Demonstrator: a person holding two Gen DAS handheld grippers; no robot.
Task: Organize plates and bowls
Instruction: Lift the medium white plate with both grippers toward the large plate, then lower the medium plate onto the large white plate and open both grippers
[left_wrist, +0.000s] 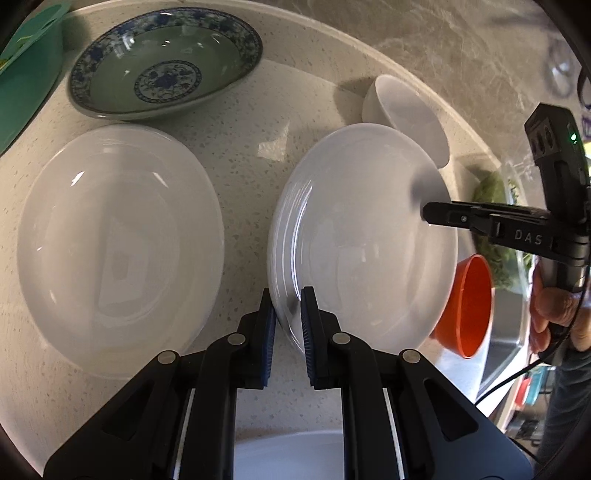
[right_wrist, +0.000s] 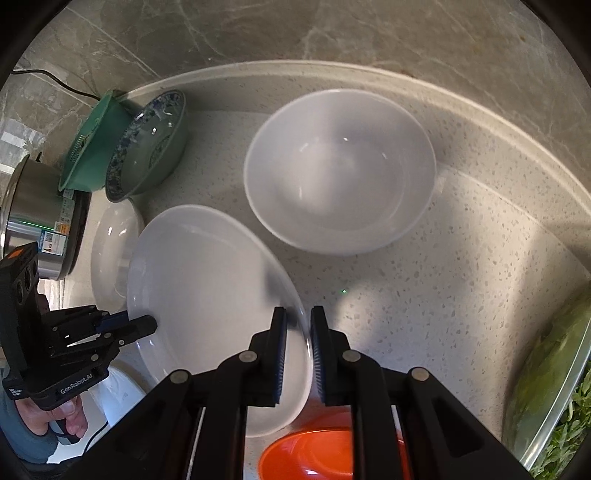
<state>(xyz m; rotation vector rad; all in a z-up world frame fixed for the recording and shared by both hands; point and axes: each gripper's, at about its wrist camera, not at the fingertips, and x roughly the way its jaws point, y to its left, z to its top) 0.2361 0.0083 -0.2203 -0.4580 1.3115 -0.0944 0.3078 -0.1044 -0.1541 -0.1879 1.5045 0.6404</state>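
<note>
left gripper (left_wrist: 288, 317): fingers pinching the near rim of the white plate (left_wrist: 364, 236)
right gripper (right_wrist: 298, 350): fingers pinching the same plate's opposite rim
plate: tilted, held over the speckled desk (left_wrist: 240, 122)
neighbours: second white plate (left_wrist: 118, 243), patterned bowl (left_wrist: 166, 62), white bowl (right_wrist: 340, 170), orange bowl (left_wrist: 469, 306)

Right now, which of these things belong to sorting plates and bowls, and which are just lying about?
Job: held white plate, second white plate, patterned dish, white bowl, orange bowl.
Lying about: green basket, steel pot, greens.
</note>
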